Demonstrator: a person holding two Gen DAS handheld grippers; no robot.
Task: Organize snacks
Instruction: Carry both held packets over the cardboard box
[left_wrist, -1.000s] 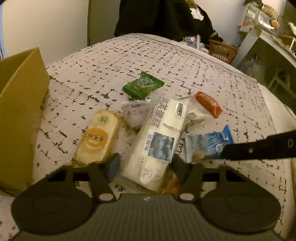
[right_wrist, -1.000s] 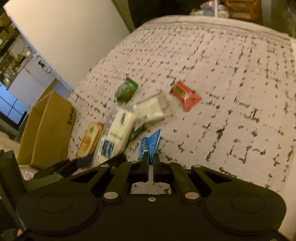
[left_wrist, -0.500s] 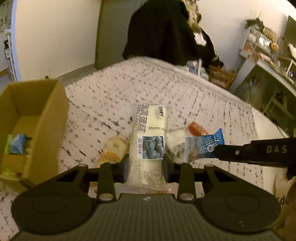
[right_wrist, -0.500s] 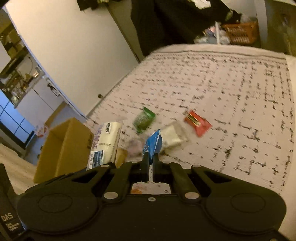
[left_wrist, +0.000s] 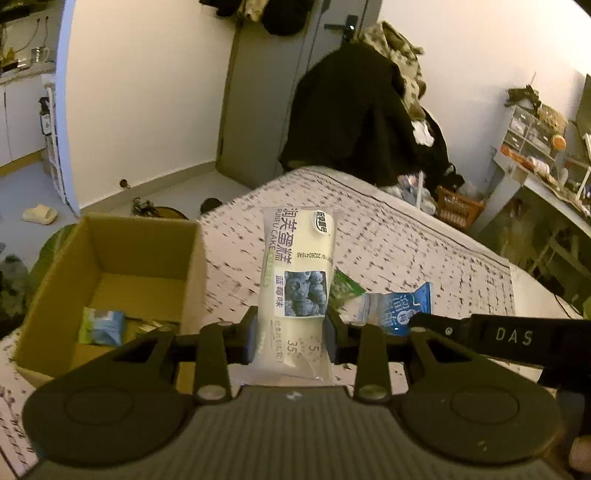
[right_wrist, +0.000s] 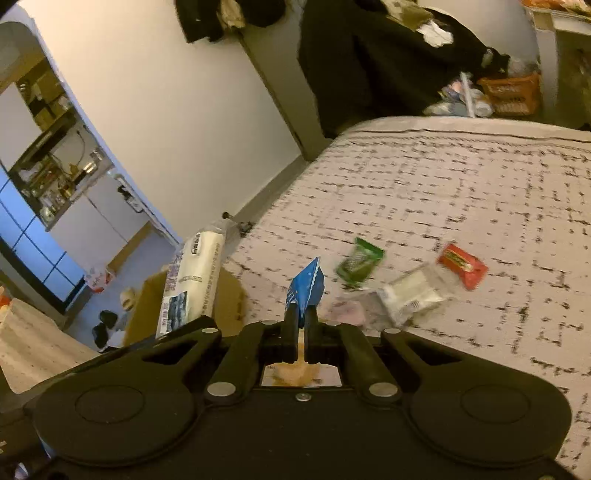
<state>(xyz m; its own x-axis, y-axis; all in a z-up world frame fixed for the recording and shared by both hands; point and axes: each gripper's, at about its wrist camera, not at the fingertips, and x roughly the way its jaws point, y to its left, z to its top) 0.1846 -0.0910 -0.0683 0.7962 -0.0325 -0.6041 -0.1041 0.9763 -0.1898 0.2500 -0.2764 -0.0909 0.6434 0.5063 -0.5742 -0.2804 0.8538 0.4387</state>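
Note:
My left gripper (left_wrist: 291, 328) is shut on a long white blueberry cake packet (left_wrist: 295, 273) and holds it upright in the air, right of an open cardboard box (left_wrist: 110, 273) that holds a few small packets (left_wrist: 101, 326). The cake packet also shows in the right wrist view (right_wrist: 192, 284). My right gripper (right_wrist: 301, 325) is shut on a small blue snack packet (right_wrist: 306, 290), lifted above the bed; it also shows in the left wrist view (left_wrist: 399, 306). A green packet (right_wrist: 358, 262), a clear white packet (right_wrist: 413, 291), a pink packet (right_wrist: 347, 310) and a red packet (right_wrist: 461, 264) lie on the bed.
The patterned bed cover (right_wrist: 461, 192) stretches to the far end. A dark coat (left_wrist: 354, 114) hangs past the bed's far end by a door. An orange basket (left_wrist: 458, 208) and a desk (left_wrist: 546, 192) stand to the right. The floor with a slipper (left_wrist: 38, 214) lies left of the box.
Both grippers have risen well above the bed with their packets. The left one closed on the cake packet and lifted it; the box's inside has come into view.

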